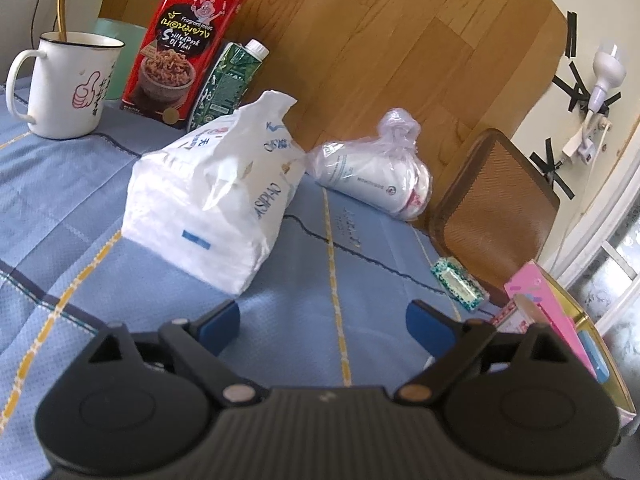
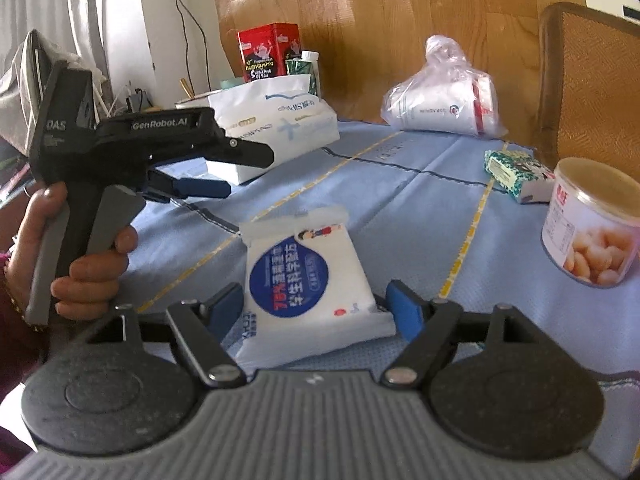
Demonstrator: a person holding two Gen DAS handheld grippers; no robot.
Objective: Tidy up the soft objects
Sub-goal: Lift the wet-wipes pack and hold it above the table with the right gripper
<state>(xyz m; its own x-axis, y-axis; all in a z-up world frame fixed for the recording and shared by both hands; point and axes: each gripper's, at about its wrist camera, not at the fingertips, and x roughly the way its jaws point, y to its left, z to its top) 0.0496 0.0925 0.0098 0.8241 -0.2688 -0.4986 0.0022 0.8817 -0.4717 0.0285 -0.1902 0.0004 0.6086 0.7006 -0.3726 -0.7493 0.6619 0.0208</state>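
Now right gripper (image 2: 318, 306) fingers straddling tissue pack (image 2: 308, 276), left gripper (image 1: 322, 320) empty

A small white soft tissue pack with a round blue label (image 2: 310, 280) lies flat on the blue cloth. At its eleven o'clock sits a large crumpled white plastic tissue bag (image 1: 216, 196); at one o'clock, a knotted clear plastic bag of white items (image 2: 444, 104).

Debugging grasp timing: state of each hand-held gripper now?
Left hand-held gripper: open, empty.
Right hand-held gripper: straddles tissue pack; grip cannot be told.
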